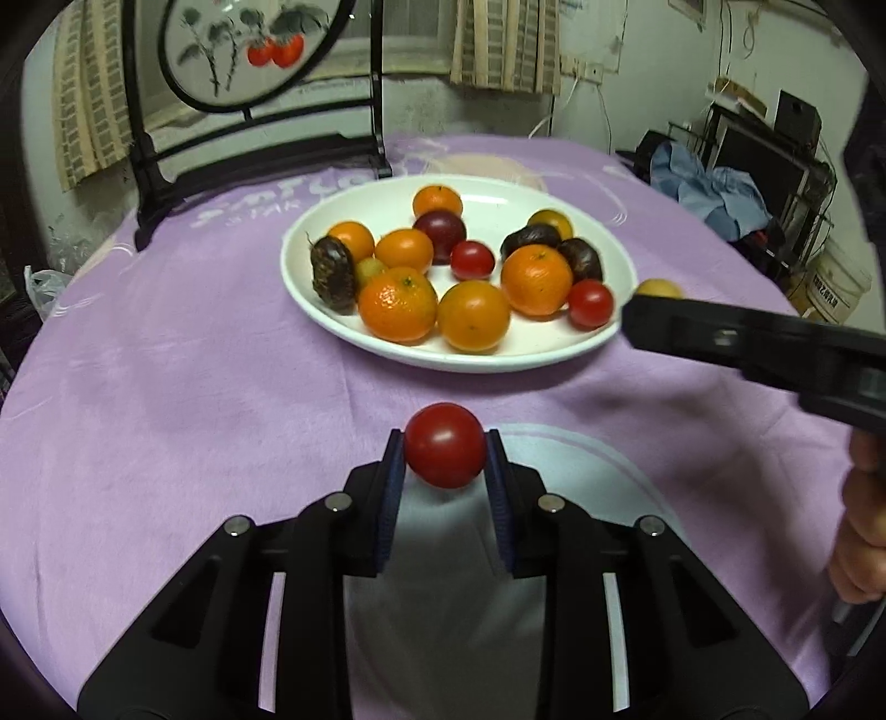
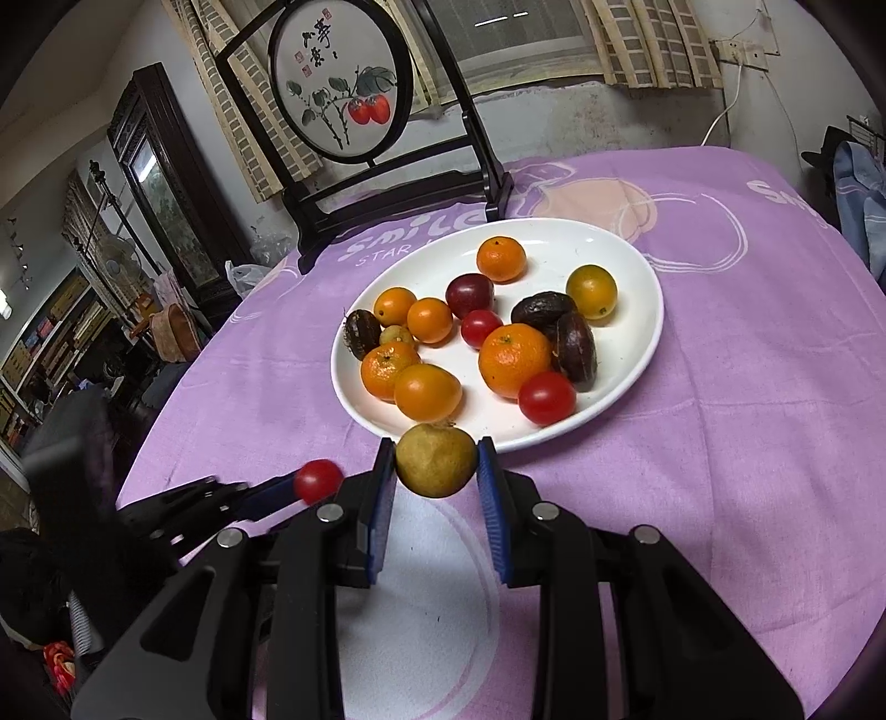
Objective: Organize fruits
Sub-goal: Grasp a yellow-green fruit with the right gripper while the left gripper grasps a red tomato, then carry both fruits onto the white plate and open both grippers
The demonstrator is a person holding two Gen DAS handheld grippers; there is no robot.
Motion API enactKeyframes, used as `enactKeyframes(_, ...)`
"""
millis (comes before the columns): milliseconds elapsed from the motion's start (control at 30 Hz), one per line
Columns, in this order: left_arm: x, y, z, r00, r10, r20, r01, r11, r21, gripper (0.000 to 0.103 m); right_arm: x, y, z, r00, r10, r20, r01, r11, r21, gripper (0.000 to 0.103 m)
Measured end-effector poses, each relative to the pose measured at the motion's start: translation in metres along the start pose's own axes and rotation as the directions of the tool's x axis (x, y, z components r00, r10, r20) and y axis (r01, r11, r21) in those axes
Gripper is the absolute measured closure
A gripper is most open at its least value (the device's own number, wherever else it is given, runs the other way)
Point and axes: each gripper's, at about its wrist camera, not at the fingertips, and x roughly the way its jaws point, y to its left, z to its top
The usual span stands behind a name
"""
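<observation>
A white plate [image 1: 332, 327] [image 2: 637, 249] on the purple tablecloth holds several oranges, cherry tomatoes and dark fruits. My left gripper [image 1: 446, 446] is shut on a red cherry tomato [image 1: 446, 443], held above the cloth in front of the plate; that tomato also shows in the right wrist view [image 2: 317, 479]. My right gripper [image 2: 436, 461] is shut on a yellow-green fruit [image 2: 436, 459], held just before the plate's near rim. In the left wrist view this fruit [image 1: 658, 288] peeks over the right gripper's black body at the plate's right edge.
A black wooden stand with a round painted screen [image 1: 249, 50] [image 2: 340, 83] stands behind the plate. The purple tablecloth [image 1: 166, 387] [image 2: 747, 387] surrounds the plate. Room clutter lies beyond the table's edges.
</observation>
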Motion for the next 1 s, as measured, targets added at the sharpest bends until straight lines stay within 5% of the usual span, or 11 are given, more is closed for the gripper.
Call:
enactKeyframes(533, -0.050, 0.006, 0.012, 0.992, 0.044, 0.115, -0.039, 0.998, -0.045, 0.074, -0.025, 0.014, -0.002, 0.991, 0.016, 0.131, -0.010, 0.999, -0.045, 0.073)
enactKeyframes(800, -0.028, 0.015, 0.072, 0.990, 0.057, 0.132, -0.052, 0.998, -0.044, 0.074, -0.004, 0.006, 0.046, 0.988, -0.034, 0.153, 0.042, 0.998, -0.047, 0.073)
enactKeyframes(1000, 0.026, 0.029, 0.118, 0.993, 0.076, 0.090, -0.067, 0.993, -0.095, 0.074, 0.035, -0.019, 0.073, 0.991, -0.065, 0.115, 0.069, 0.997, -0.027, 0.073)
